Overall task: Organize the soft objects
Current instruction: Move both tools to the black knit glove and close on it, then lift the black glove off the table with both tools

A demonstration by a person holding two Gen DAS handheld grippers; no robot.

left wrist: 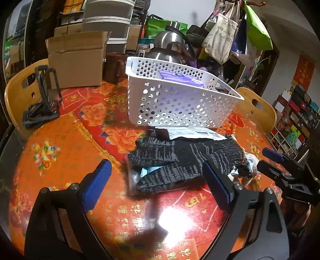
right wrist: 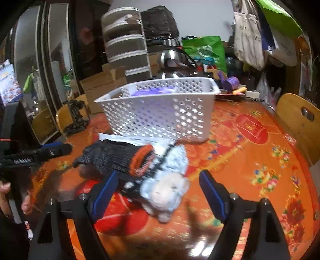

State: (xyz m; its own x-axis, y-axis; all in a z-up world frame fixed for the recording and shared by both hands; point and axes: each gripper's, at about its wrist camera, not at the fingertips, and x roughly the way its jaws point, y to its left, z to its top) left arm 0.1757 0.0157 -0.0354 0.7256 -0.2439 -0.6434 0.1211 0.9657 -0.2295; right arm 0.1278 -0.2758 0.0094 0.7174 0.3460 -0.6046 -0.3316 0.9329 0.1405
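Wooden chairs [left wrist: 22, 94] flank the floral orange surface [left wrist: 60, 160]; cardboard boxes [left wrist: 76, 62], hanging bags [left wrist: 220, 38] and a white wall [left wrist: 180, 10] stand behind.

Left wrist view: sits just behind the left gripper [left wrist: 157, 180], angled down at the table [left wrist: 60, 144] from close range, facing the white basket [left wrist: 180, 104] and far wall clutter. Right wrist view: same arrangement behind the right gripper [right wrist: 158, 192], from the other side. Shared: basket [right wrist: 160, 112], dark knit glove [left wrist: 180, 158] [right wrist: 112, 156], table [right wrist: 250, 160]. Each view catches the other gripper at its edge.
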